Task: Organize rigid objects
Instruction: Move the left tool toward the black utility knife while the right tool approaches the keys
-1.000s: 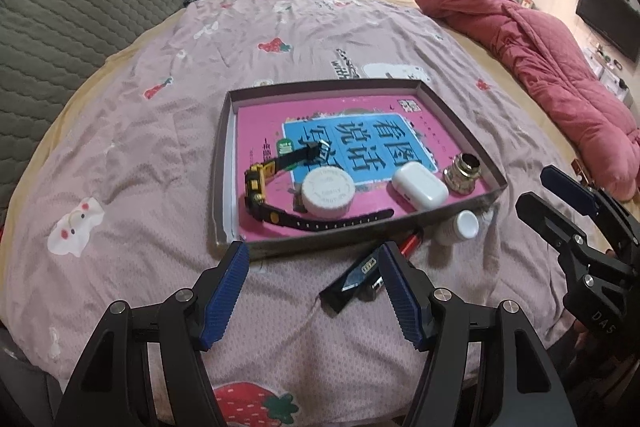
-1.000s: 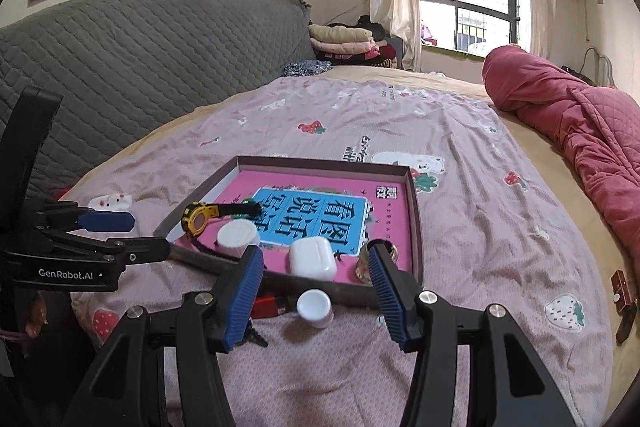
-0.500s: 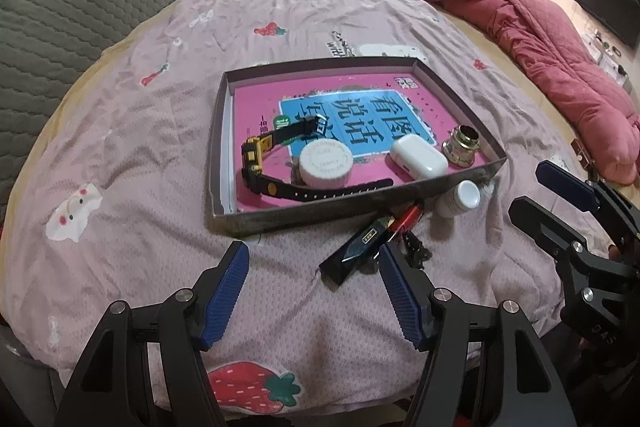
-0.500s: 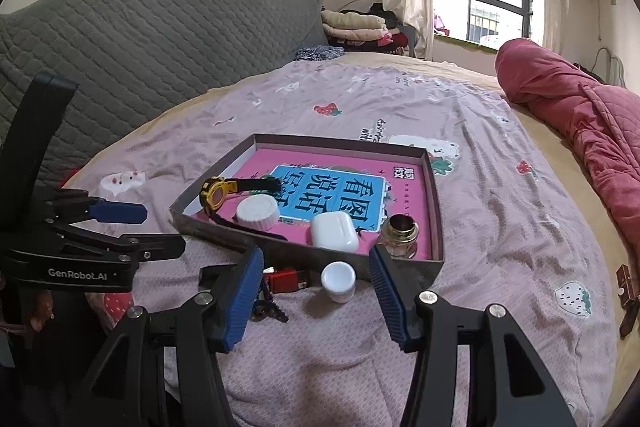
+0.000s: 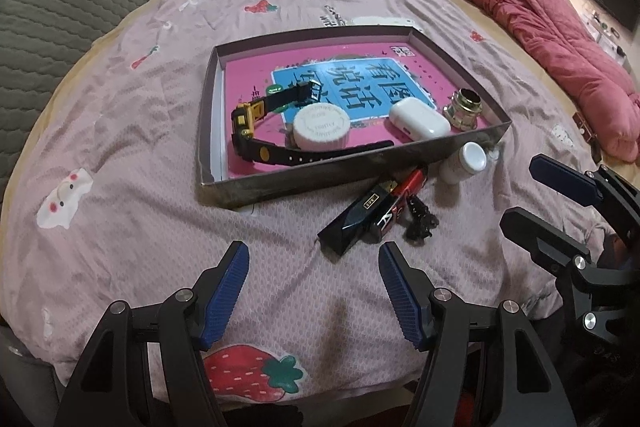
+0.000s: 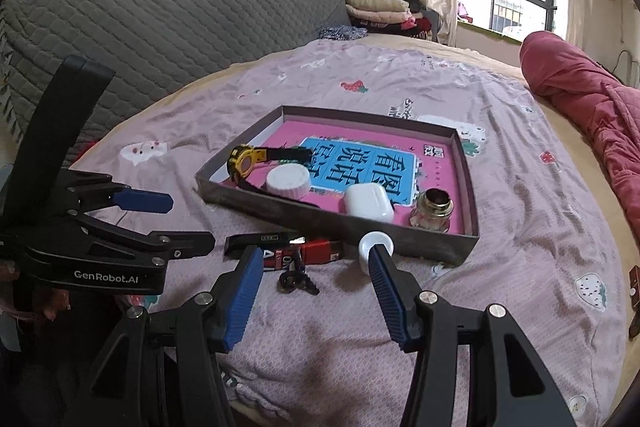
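Note:
A shallow grey tray (image 5: 316,185) (image 6: 276,205) with a pink book in its bottom lies on the bed. In it are a yellow-and-black watch (image 5: 250,125) (image 6: 246,159), a white cap (image 5: 320,127) (image 6: 288,181), a white earbud case (image 5: 418,117) (image 6: 368,203) and a brass fitting (image 5: 464,109) (image 6: 434,213). On the sheet before the tray lie a black bar (image 5: 356,221) (image 6: 260,241), a red-and-black lighter (image 5: 400,201) (image 6: 316,251), a black key clip (image 5: 418,221) (image 6: 296,281) and a white bottle (image 5: 464,161) (image 6: 370,251). My left gripper (image 5: 314,261) is open just short of the black bar. My right gripper (image 6: 316,263) is open over the lighter and key clip.
The bed has a pink printed sheet (image 5: 120,155). A red quilt (image 5: 560,27) lies along its right side and a grey padded headboard (image 6: 160,27) stands at the left. Folded clothes (image 6: 376,7) are stacked by the window. A small brown object (image 6: 634,283) lies at the right edge.
Both grippers have tilted down and drawn nearer to the loose items before the tray; the tray and items now sit higher and larger in both views. Nothing was taken hold of.

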A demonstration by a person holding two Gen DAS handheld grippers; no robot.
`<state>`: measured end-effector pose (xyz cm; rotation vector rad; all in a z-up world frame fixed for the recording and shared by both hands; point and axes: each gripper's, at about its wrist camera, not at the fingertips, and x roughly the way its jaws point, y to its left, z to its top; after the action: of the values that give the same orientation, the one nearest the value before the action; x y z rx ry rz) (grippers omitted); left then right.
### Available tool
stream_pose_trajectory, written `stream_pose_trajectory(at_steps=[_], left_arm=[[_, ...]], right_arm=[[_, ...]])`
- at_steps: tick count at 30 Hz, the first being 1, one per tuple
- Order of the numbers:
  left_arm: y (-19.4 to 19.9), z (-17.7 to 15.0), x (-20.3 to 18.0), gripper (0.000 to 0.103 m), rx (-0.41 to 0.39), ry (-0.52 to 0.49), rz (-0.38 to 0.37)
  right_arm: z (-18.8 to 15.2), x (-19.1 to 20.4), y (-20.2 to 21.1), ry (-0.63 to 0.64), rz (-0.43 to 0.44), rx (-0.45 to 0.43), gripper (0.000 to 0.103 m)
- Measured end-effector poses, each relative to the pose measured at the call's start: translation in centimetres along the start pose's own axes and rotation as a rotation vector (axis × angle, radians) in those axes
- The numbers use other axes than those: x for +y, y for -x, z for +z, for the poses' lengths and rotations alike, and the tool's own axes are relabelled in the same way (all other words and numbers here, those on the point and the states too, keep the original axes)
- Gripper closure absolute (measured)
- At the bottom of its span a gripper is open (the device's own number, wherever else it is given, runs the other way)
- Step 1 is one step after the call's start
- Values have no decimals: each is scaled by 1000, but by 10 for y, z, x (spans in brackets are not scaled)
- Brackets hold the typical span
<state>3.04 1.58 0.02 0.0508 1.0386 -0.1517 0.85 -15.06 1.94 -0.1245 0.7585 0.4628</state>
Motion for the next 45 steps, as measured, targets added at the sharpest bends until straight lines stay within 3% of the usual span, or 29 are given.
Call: stream_pose_trajectory(at_steps=[25, 31, 45], left_arm=[[-24, -6, 2, 34, 50, 4, -10], [-38, -4, 2, 34, 49, -22, 20], [-60, 11, 1, 37, 49, -23, -50]], right_arm=[[-12, 7, -22, 18, 56, 92, 48], [-15, 13, -29, 40, 64, 108, 48], [-21, 10, -57, 52, 59, 159, 49]])
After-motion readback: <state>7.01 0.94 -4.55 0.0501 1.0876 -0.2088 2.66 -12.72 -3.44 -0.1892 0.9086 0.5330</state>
